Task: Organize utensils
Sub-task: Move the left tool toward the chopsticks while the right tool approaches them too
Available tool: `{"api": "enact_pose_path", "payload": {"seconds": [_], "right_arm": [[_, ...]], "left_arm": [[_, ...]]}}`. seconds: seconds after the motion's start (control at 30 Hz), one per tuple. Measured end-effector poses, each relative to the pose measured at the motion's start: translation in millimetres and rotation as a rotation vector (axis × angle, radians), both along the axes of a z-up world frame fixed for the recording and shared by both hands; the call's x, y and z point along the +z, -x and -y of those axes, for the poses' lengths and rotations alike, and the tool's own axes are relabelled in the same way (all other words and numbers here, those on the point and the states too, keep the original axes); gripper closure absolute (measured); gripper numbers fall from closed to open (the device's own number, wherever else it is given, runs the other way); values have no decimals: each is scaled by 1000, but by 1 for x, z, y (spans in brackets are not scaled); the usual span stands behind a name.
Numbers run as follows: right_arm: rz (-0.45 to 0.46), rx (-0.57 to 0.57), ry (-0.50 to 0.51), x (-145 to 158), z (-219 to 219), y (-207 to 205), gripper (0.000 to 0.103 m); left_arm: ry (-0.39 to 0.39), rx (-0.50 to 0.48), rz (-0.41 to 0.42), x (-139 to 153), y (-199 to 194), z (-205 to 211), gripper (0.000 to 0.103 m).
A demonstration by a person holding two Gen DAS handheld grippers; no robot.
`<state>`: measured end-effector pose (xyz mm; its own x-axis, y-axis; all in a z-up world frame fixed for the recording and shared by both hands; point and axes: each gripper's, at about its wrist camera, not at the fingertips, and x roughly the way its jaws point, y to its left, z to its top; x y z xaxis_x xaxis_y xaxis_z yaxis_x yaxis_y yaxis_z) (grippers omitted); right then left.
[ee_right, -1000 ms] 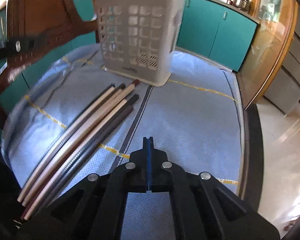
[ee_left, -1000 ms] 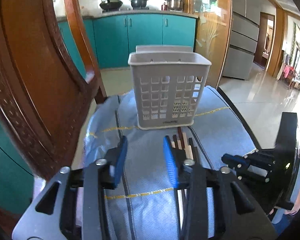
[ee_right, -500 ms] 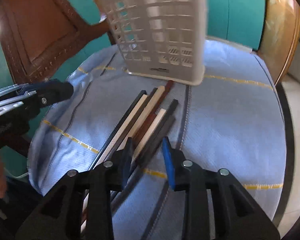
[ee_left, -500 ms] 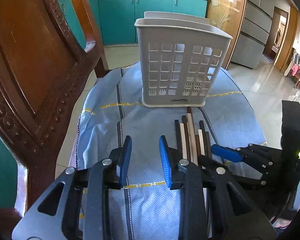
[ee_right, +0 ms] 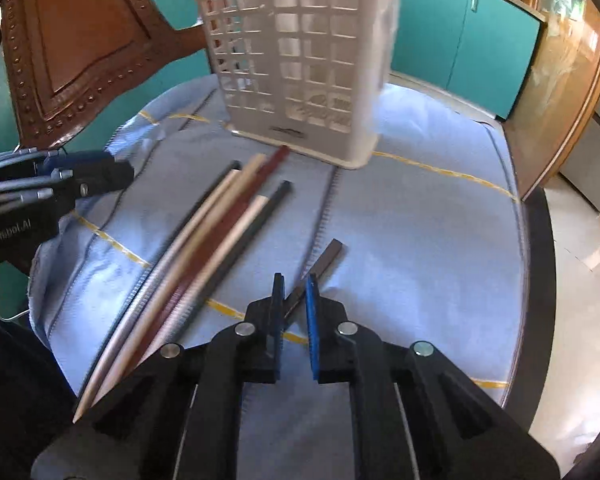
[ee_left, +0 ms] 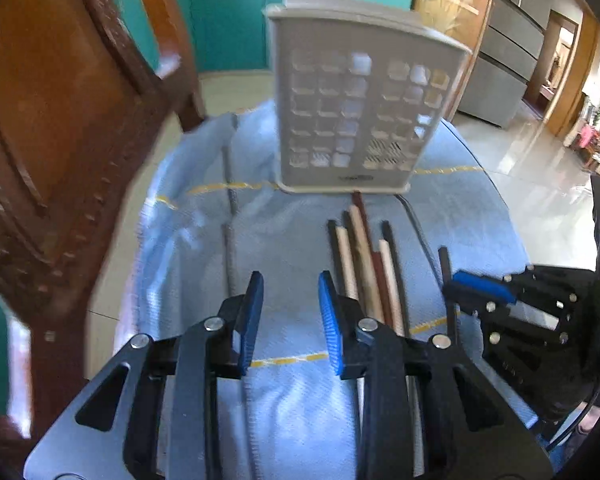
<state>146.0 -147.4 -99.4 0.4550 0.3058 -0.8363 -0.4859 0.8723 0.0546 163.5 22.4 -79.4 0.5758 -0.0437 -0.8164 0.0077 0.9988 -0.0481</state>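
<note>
**Dark chopstick separated from the bundle; right tongs closing on it**

Since half a second ago, one dark chopstick [ee_right: 327, 258] has come away from the bundle [ee_right: 204, 248] and now lies alone, on the side of the bundle away from the chair, its near end between my right tongs [ee_right: 294, 322]. Those jaws stand narrow around it; whether the pads truly grip it I cannot tell. My left tongs [ee_left: 290, 320] hang wide apart and carry nothing, hovering over the cloth [ee_left: 292, 240] on the chair side of the bundle.

Risk: the hold sits near the stick's end, so I judge it may pivot or slip on lifting. A swing could knock the remaining sticks, which lie touching one another, their far tips just short of the basket [ee_right: 300, 60].

Surroundings: the basket stands upright beyond the bundle, with one reddish stick touching its base. A wooden chair [ee_left: 52, 140] crowds the left tongs' side. Nothing lies between the dark chopstick and the basket, though its tall wall must be cleared from above.
</note>
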Motion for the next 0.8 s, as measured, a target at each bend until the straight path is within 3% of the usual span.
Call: {"api": "enact_pose_path", "payload": {"seconds": [0.27,0.37,0.4,0.43,0.6,0.67,0.8], "right_arm": [[-32,-39,-1,-6,0,-6,76],[-22,-39,-1,-8,-8,-7,76],[-14,-25,0,-9,-12,-7,76],[-7,-12,3,-9,-14,-6,84],[49,89,44,-6,-24,1,88],[91,130,81,-3,-27,6,96],[90,104,78,0,-19,4,96]], "left_arm": [[59,-45,-115,-33,-15,19,73],[64,-40,-108,-36,-18,19,72],[71,-39,-108,-36,-19,18,72],[83,-37,-110,-37,-18,16,72],[84,-28,-122,-38,-19,3,73],[74,-21,-124,-37,-18,1,73],[79,-4,-126,-33,-18,-6,88]]}}
